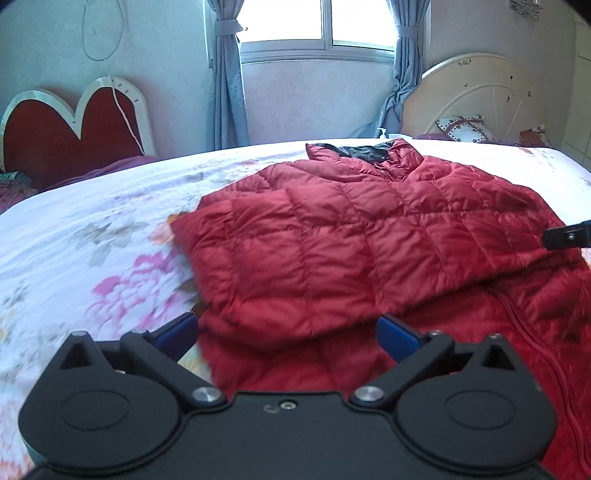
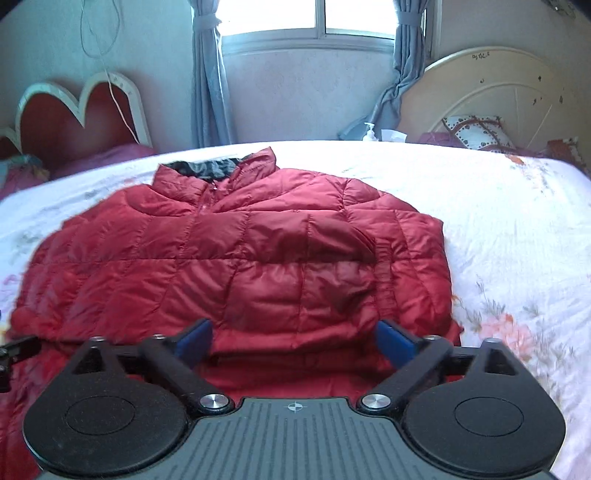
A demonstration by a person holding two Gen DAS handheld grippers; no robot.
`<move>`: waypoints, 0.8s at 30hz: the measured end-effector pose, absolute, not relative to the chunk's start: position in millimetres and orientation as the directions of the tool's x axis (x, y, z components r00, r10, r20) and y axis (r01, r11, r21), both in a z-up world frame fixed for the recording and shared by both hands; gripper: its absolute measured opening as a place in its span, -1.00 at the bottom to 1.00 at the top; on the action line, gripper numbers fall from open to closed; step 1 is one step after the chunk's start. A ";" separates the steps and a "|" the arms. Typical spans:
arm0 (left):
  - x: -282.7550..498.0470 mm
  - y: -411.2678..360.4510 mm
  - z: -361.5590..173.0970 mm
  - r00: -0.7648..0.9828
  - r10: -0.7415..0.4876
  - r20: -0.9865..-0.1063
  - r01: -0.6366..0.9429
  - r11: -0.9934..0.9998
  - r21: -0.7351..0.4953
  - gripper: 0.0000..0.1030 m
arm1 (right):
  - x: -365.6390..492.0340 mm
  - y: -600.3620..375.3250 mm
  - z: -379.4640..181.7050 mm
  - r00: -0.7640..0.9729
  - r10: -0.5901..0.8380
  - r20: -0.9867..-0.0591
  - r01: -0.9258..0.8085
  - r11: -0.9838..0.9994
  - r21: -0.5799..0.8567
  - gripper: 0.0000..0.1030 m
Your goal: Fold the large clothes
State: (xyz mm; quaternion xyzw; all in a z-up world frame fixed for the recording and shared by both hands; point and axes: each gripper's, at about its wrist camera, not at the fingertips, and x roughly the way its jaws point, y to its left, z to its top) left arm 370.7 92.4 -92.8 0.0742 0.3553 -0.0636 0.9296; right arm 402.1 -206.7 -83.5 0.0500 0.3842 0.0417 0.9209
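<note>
Lying on the floral bed [image 2: 517, 229], the red jacket [image 2: 236, 258] has its sides folded in (collar toward the window); left gripper [image 1: 288, 332] and right gripper [image 2: 293, 338] both gape wide, gripping nothing.

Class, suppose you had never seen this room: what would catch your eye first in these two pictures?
The red quilted jacket would, lying across the flowered bedspread, collar toward the window, with one side folded over its front. Next, the heart-shaped red headboard at the far left wall. Both grippers hover over the near edge, jaws wide open and empty.
</note>
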 end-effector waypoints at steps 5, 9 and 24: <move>332.2 98.5 -85.0 0.739 -0.051 -0.671 0.162 0.981 0.104 0.93 | 362.7 -228.3 -76.4 0.708 0.158 -0.688 -0.053 0.984 0.171 0.84; 291.8 107.2 -86.0 0.724 -0.026 -0.689 0.143 0.983 0.113 0.79 | 321.7 -264.8 -69.5 0.717 0.175 -0.675 -0.029 0.975 0.222 0.84; 141.3 162.9 -98.3 0.639 -0.245 -0.729 0.058 0.961 -0.271 0.54 | 155.2 -394.6 -113.3 0.637 0.406 -0.655 0.100 0.799 0.593 0.65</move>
